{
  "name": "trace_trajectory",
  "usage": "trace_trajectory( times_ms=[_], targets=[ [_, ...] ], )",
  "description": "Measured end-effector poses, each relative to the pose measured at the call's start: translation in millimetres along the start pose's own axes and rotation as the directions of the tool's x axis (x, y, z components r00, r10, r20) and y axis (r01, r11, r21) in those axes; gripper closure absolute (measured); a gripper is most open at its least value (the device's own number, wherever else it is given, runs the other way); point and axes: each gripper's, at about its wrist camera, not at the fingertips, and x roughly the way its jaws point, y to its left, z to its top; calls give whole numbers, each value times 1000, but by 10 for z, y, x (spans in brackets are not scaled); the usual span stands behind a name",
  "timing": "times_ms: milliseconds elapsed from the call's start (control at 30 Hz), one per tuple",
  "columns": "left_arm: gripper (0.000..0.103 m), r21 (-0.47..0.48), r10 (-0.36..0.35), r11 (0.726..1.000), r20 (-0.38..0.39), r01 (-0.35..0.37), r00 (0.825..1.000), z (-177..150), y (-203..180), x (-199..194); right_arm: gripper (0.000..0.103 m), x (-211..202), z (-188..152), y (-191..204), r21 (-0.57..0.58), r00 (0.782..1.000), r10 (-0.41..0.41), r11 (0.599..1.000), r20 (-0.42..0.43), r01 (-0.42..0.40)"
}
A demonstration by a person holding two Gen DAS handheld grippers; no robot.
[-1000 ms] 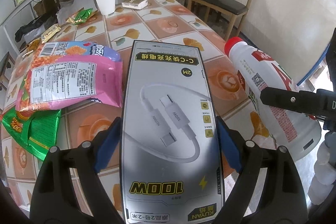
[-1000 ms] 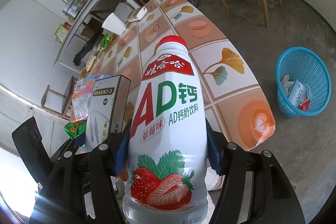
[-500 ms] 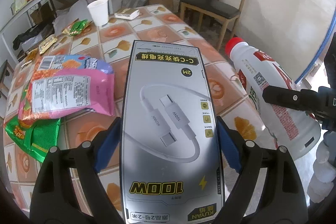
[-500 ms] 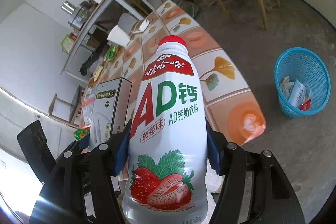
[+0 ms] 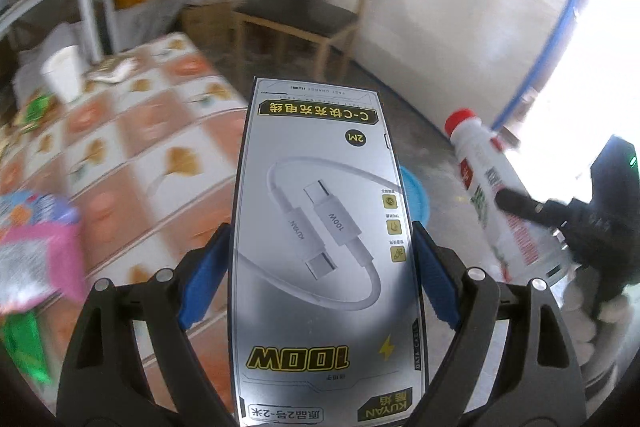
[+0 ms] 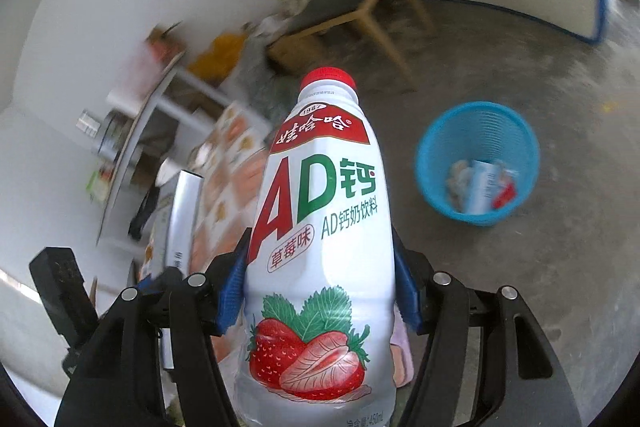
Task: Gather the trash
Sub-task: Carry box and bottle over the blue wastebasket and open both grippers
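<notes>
My left gripper [image 5: 320, 279] is shut on a silver cable box [image 5: 320, 227] printed "100W", held up past the table's right edge. My right gripper [image 6: 320, 287] is shut on a white strawberry milk bottle [image 6: 320, 219] with a red cap; the bottle also shows in the left wrist view [image 5: 492, 195]. A blue mesh trash basket [image 6: 476, 131] stands on the concrete floor to the right, with some wrappers inside. Its rim peeks out behind the box in the left wrist view [image 5: 416, 195]. The box's edge shows in the right wrist view [image 6: 184, 211].
The tiled-pattern table [image 5: 132, 147] lies to the left with a pink snack bag [image 5: 36, 251], green wrappers [image 5: 24, 343] and a white paper cup [image 5: 64, 71]. A wooden chair [image 5: 304, 11] stands by the white wall. A metal shelf [image 6: 132, 143] stands behind the table.
Both grippers have swung right, away from the table and towards the floor. The basket now lies nearer the centre of the right wrist view. Both still hold their items.
</notes>
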Motion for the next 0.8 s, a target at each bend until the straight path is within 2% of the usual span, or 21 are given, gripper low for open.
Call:
trace_trajectory(
  times_ms=[133,367,533,667,733,800],
  targets=[
    [21,33,-78,996,-78,80,994,193,-286,388,42,-65,22,-393,92,999,-34,995,15,32],
    [19,60,-102,992,-195,116,975,429,-670,1127,42,160,115,-945,225,1000,-24,974,-15,27],
    [16,57,-96,992,-280,117,955,696,-916,1789,41,561,453,-1305,299,1000,-21,954,-18,26],
    [15,21,-113,992,-294,125,949,868,-1028,2186,29,957,756,-1680,348,999,-42,936,-7,41],
    [15,17,-108,993,-298,118,949,913,-1025,2278,29,1097,803,-1840,380,997,-77,922,-23,80],
    [15,-9,-143,989,-286,146,948,897,-970,2247,29,1137,761,-1934,404,996,-81,911,-26,85]
  ],
)
